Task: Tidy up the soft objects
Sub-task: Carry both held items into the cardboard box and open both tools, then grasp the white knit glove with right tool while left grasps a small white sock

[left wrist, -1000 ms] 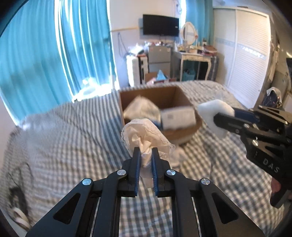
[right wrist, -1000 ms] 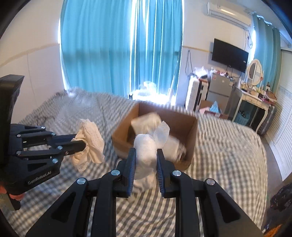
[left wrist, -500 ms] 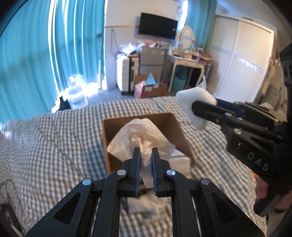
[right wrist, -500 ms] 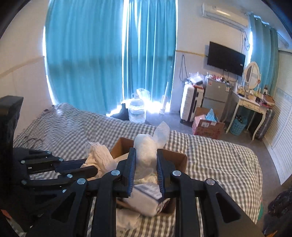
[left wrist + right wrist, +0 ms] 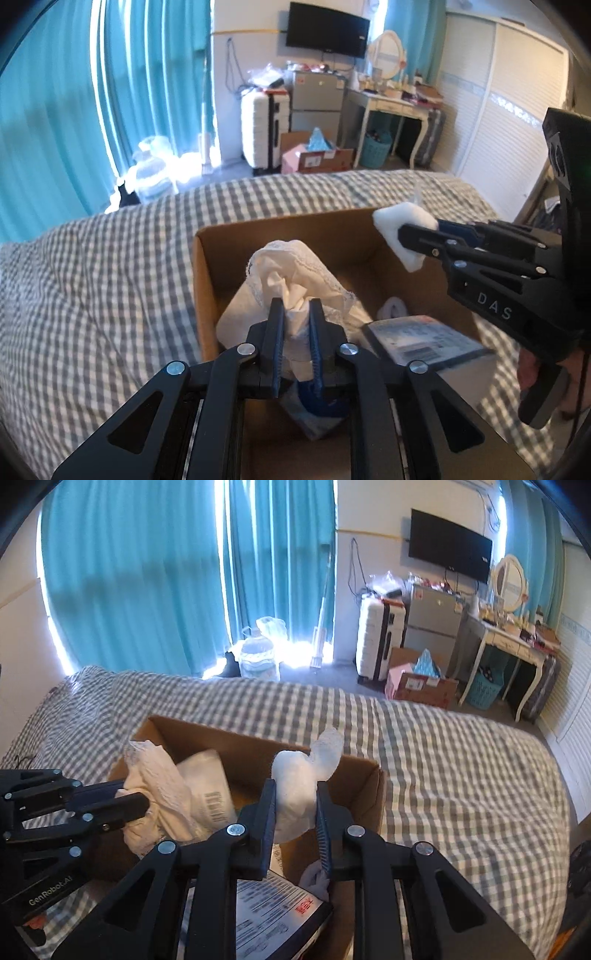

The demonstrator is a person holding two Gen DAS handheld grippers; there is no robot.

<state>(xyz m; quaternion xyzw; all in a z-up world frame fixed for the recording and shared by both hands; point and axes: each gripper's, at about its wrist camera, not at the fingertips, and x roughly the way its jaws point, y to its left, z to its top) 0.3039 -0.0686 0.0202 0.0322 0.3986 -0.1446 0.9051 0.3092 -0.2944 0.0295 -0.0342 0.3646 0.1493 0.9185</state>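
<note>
My left gripper (image 5: 296, 317) is shut on a crumpled white lace cloth (image 5: 295, 273) and holds it over the open cardboard box (image 5: 207, 266) on the bed. My right gripper (image 5: 295, 805) is shut on a white plastic-wrapped soft bundle (image 5: 299, 786), also above the box (image 5: 365, 786). Each gripper shows in the other's view: the right one (image 5: 410, 240) with its bundle (image 5: 399, 229) at the right, the left one (image 5: 140, 805) with the cloth (image 5: 155, 775) at the left. Inside the box lie a white pillow-like pack (image 5: 210, 786) and a printed flat package (image 5: 417, 339).
The box sits on a grey checked bedspread (image 5: 461, 775). Beyond the bed are teal curtains (image 5: 147, 572), a water jug (image 5: 258, 657), a white suitcase (image 5: 262, 133), a small fridge (image 5: 432, 624), a dressing table (image 5: 391, 107) and white wardrobe doors (image 5: 509, 140).
Both grippers moved forward and down, from in front of the box to over it, still holding their items. The box now fills the lower middle of both views.
</note>
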